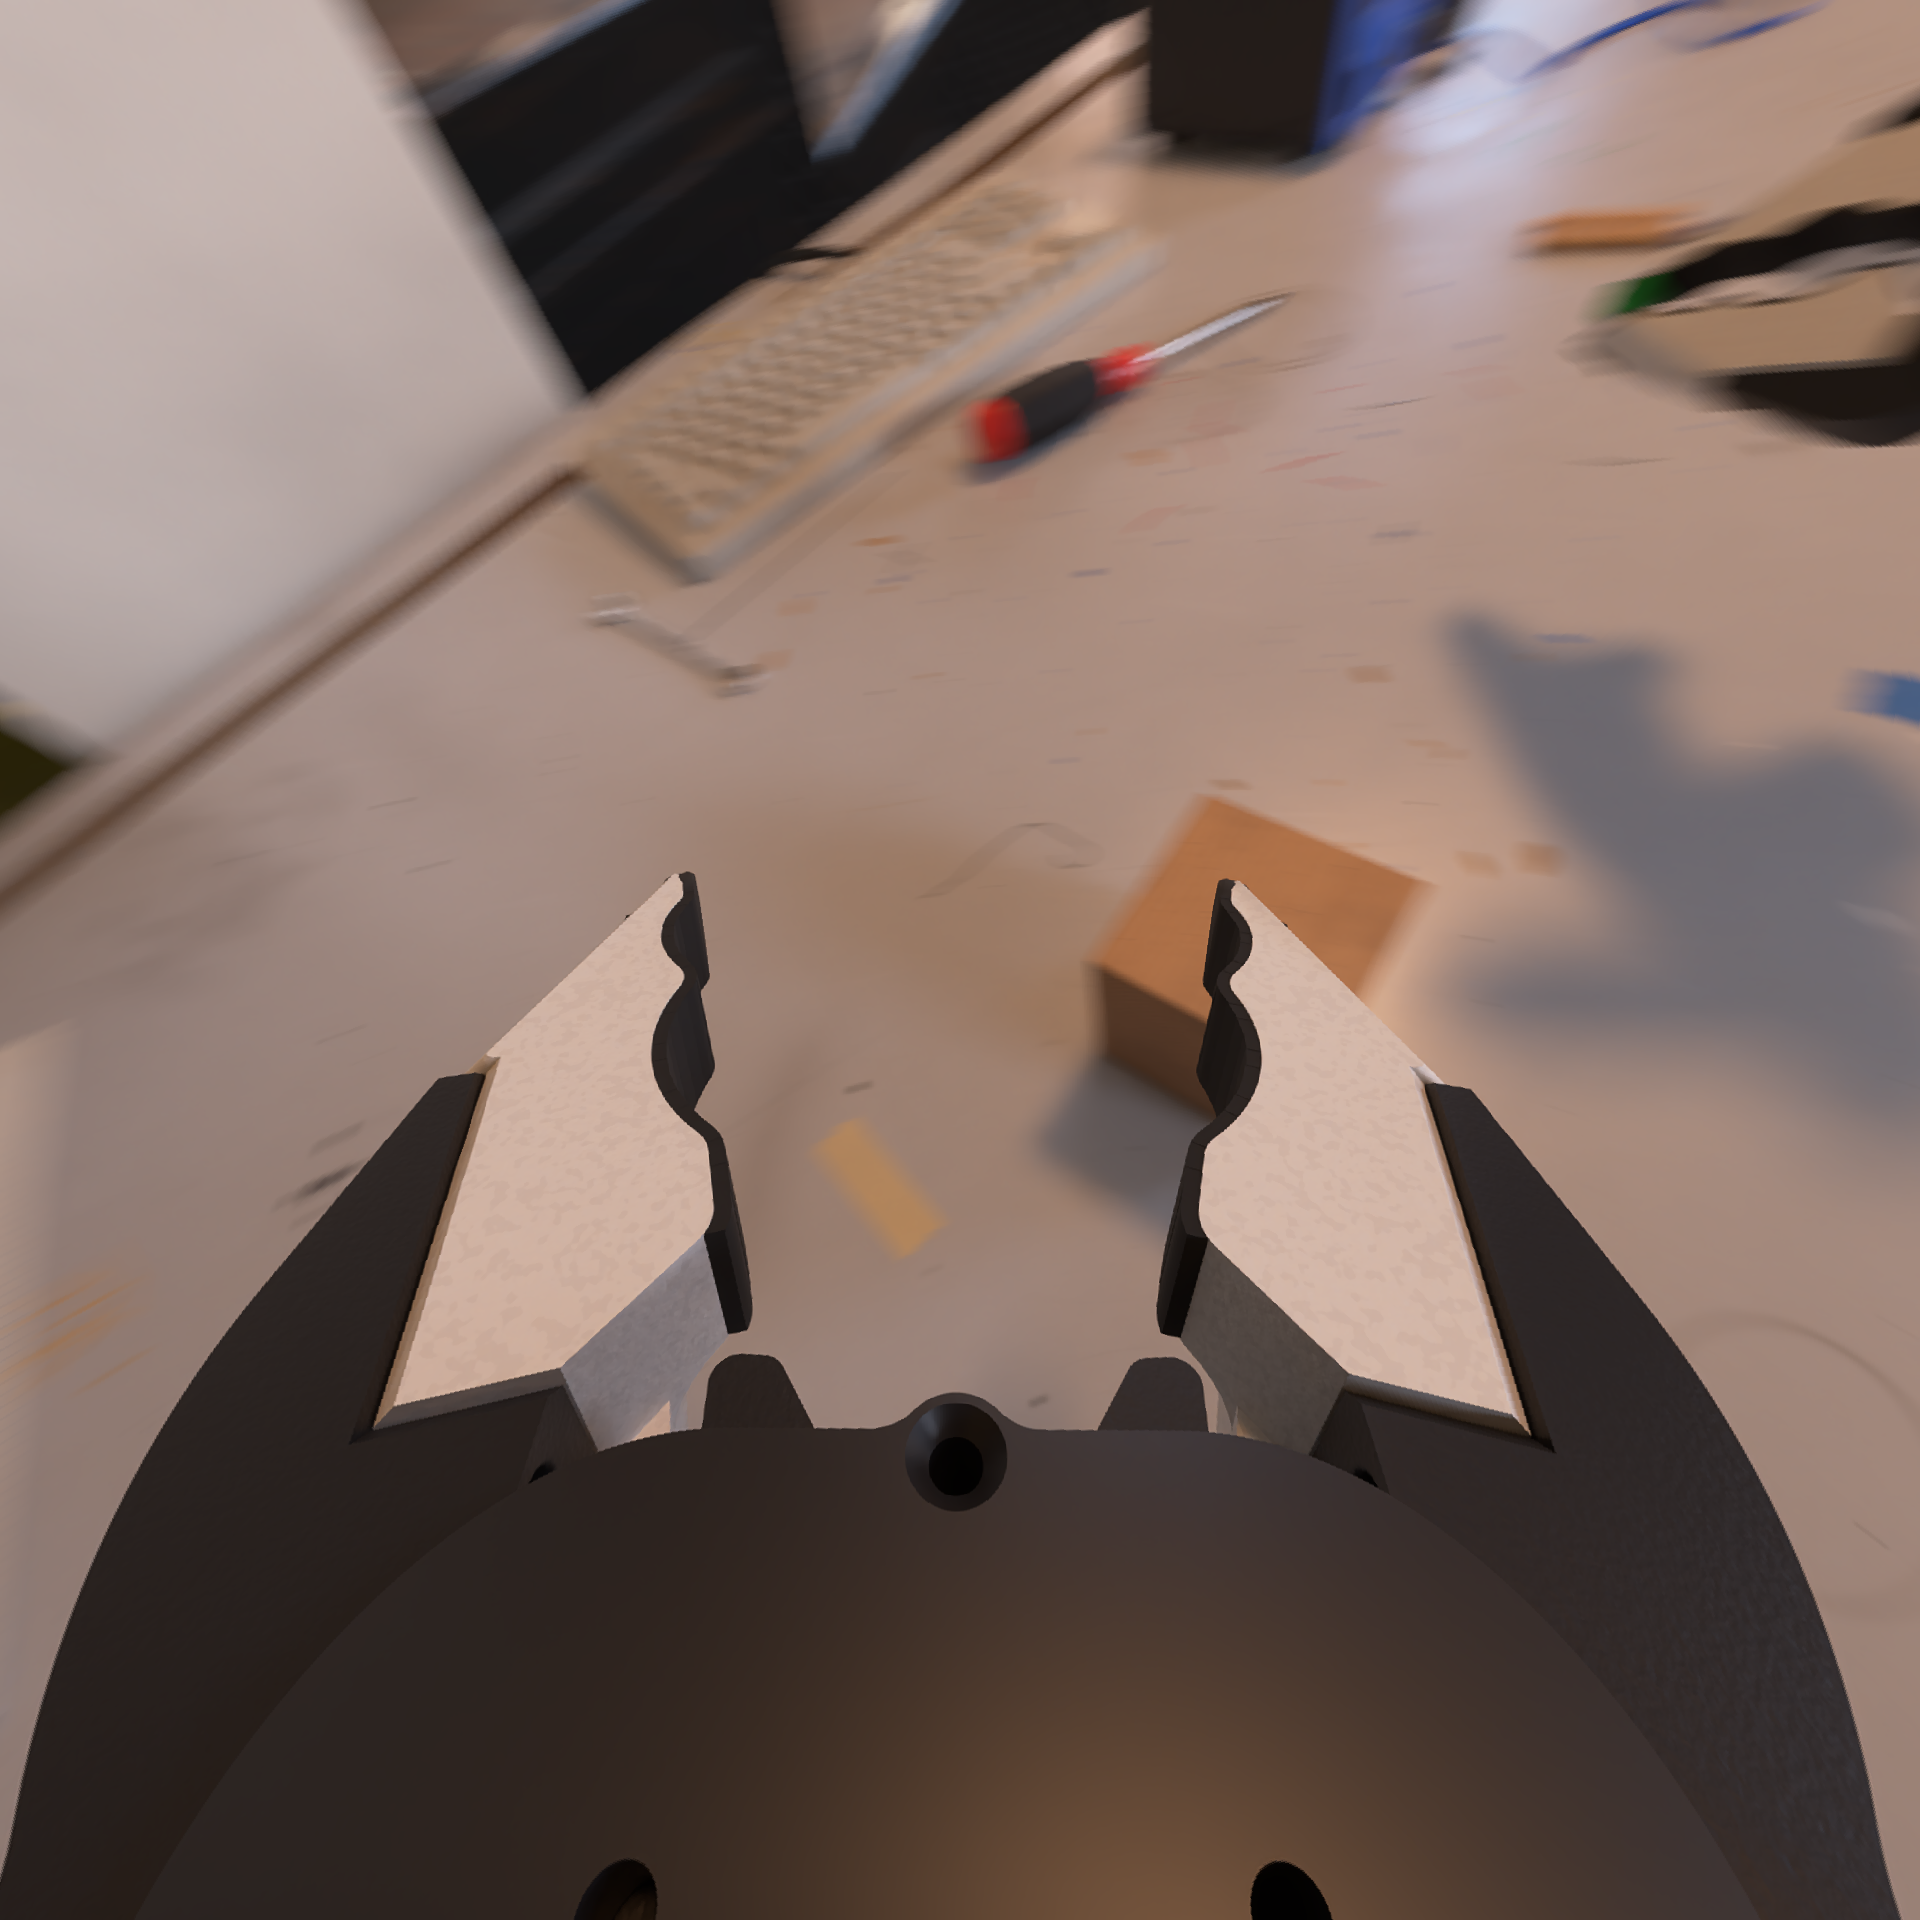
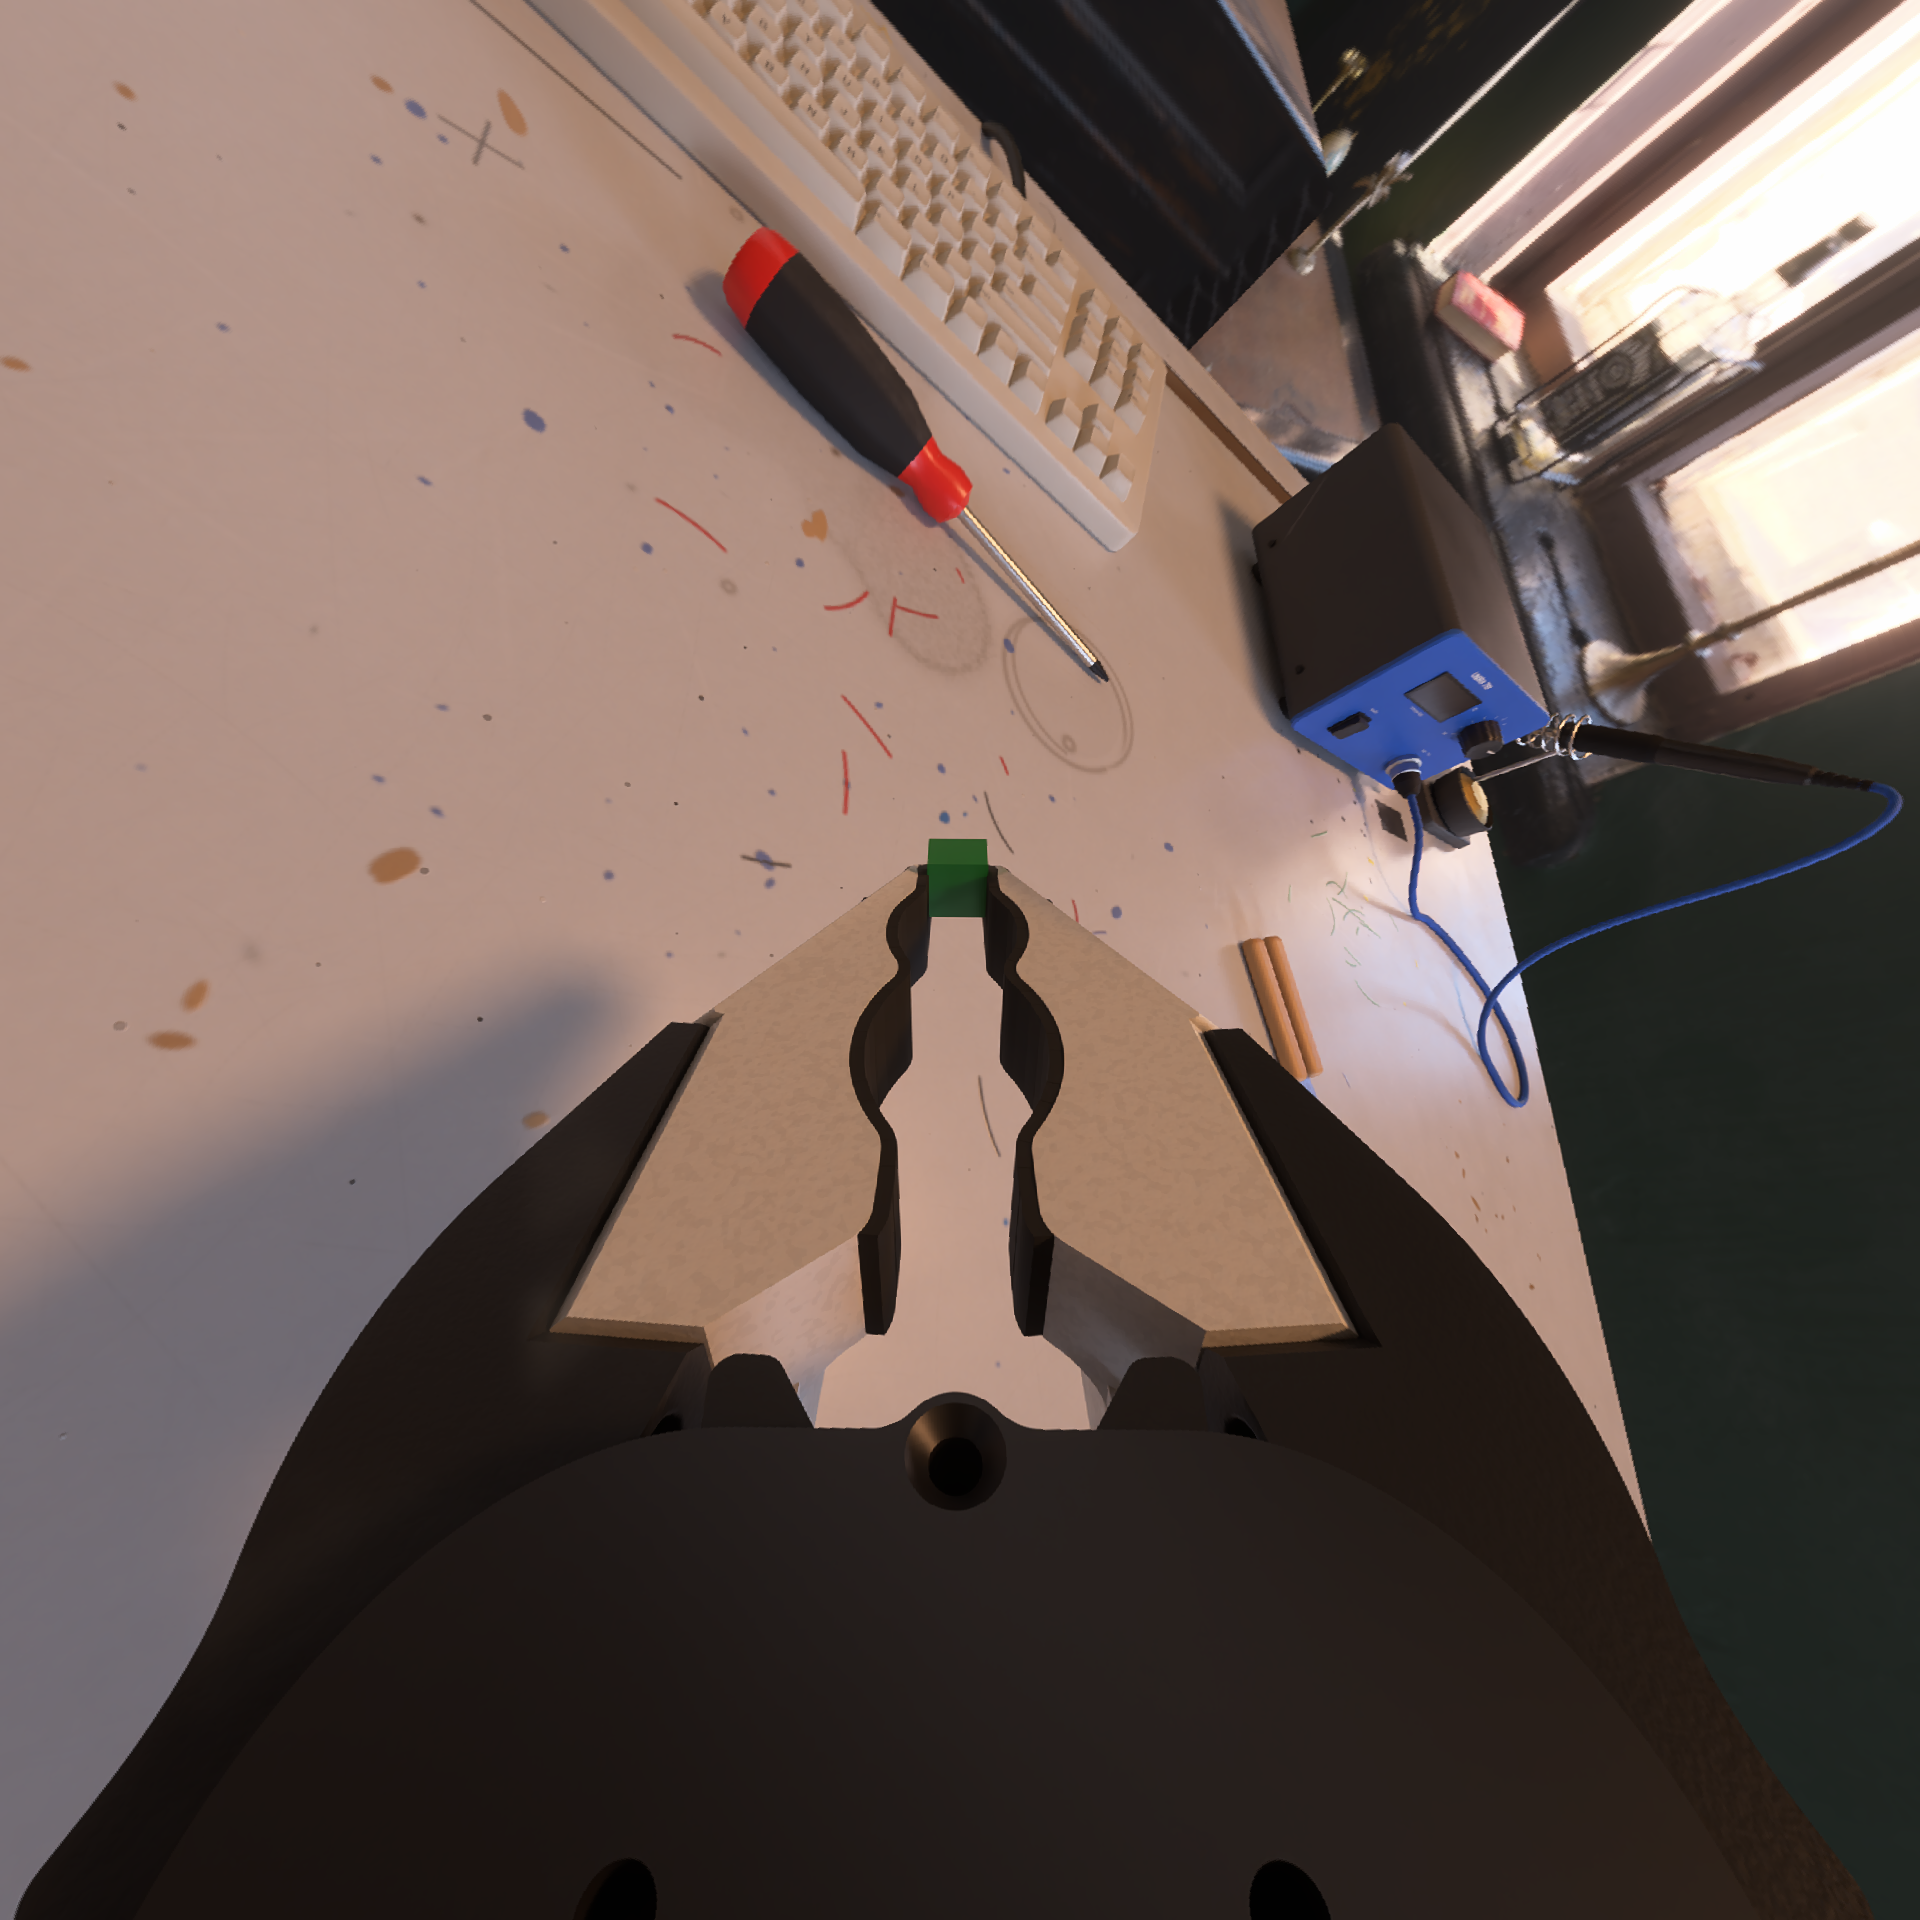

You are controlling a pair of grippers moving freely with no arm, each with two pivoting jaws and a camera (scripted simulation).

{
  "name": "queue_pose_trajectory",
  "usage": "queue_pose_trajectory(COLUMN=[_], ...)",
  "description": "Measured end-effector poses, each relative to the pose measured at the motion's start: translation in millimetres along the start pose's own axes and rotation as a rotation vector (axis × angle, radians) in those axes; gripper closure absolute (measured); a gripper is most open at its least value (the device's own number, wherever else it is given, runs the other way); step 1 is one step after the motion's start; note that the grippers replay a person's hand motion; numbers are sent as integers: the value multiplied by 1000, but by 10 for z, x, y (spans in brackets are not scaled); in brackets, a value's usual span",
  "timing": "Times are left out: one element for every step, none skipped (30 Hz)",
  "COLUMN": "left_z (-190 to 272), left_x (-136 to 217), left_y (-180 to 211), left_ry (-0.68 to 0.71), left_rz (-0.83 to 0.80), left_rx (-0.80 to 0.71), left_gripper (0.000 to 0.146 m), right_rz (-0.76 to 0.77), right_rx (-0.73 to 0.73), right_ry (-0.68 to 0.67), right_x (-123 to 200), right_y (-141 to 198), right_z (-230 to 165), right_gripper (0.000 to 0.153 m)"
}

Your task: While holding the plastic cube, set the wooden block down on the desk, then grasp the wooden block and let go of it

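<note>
Right claw (image 2: 956, 883) — small green plastic cube (image 2: 956, 878)

There is one wooden block (image 1: 1247, 935) and one small green plastic cube (image 2: 956, 878). There is one screwdriver (image 2: 862, 390) with a red and black handle, and one keyboard (image 2: 935, 229). There is one blue and black soldering station (image 2: 1392, 644). There are two little wooden sticks (image 2: 1281, 1003) side by side. There are two grippers, the left gripper (image 1: 956, 894) and the right gripper (image 2: 956, 883).
</note>
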State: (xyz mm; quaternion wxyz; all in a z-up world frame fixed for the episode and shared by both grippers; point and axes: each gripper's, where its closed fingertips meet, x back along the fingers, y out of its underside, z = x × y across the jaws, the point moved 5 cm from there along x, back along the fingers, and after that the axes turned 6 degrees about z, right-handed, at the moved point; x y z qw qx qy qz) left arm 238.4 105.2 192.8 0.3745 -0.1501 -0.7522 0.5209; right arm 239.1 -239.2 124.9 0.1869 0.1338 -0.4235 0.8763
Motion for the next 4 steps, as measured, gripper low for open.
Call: queue_pose_trajectory(left_z=[-113,-206,-274,-320], left_x=[74,144,204,250], left_y=[-86,-164,-239,-310], left_ry=[-137,-260,-357,-426], left_rz=[-35,-65,-82,-81], left_rx=[-32,-65,-94,-114], left_gripper=[50,50,49,47], right_rz=[-7,-9,-6,-2], right_rx=[4,7,8,9], right_ry=[-4,-5,-6,-6], right_x=[-12,-16,-12,-2], right_y=[-4,-17,-36,-57], right_z=[-8,-13,-18,-22], right_gripper=[144,144,144,144])
